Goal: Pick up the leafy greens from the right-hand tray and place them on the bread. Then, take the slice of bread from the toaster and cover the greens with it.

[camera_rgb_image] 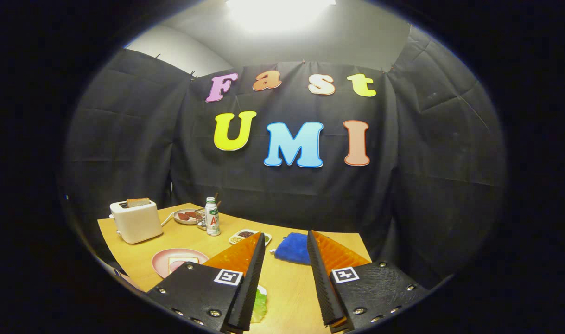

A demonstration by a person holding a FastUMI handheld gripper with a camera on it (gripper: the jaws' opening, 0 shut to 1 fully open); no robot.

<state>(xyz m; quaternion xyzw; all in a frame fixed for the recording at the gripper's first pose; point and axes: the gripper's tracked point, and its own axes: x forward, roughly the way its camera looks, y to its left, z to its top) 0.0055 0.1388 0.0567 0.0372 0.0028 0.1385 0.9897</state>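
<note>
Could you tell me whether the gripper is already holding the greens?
No: the gripper is open with nothing between its fingers, and the greens lie on the table beside the left finger.

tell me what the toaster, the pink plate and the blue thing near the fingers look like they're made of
Toaster: likely cream plastic or painted metal, smooth and faintly glossy. Pink plate: probably ceramic or melamine, judging by the even glaze-like sheen on its rim. Blue cloth: soft, fuzzy fabric, matte and lumpy in outline. It lies just beyond the open gripper, whose fingers hold nothing.
</note>
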